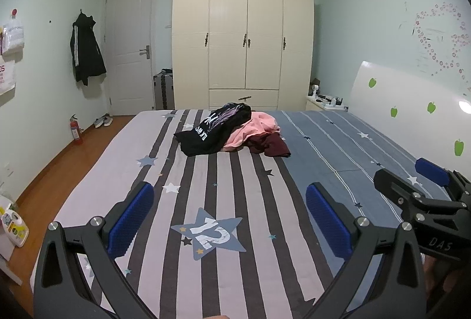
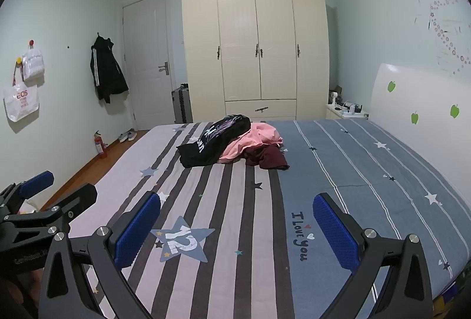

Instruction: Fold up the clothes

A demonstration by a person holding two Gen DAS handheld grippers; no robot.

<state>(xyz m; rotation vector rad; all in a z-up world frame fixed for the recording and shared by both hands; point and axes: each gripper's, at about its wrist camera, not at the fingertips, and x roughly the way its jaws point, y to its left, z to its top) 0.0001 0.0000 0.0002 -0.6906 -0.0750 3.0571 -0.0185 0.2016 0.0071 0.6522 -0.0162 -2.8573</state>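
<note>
The left gripper (image 1: 229, 218) and the right gripper (image 2: 237, 226) hover over the near part of the striped bed (image 1: 223, 195), both with jaws wide apart and holding nothing. The pile of clothes (image 1: 232, 133) lies far on the bed, in front of the wardrobe (image 1: 243, 33): a black garment (image 2: 212, 142) on the left, a pink one (image 2: 253, 139) in the middle and a dark red one (image 2: 268, 158) partly hidden under it. How many pieces are in the pile I cannot tell, and the white print on the black garment is too small to read.

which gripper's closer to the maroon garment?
Right, slightly. The maroon garment ends the pile on the right gripper's side; the left gripper faces the black end. Both are well short, jaws open.
</note>
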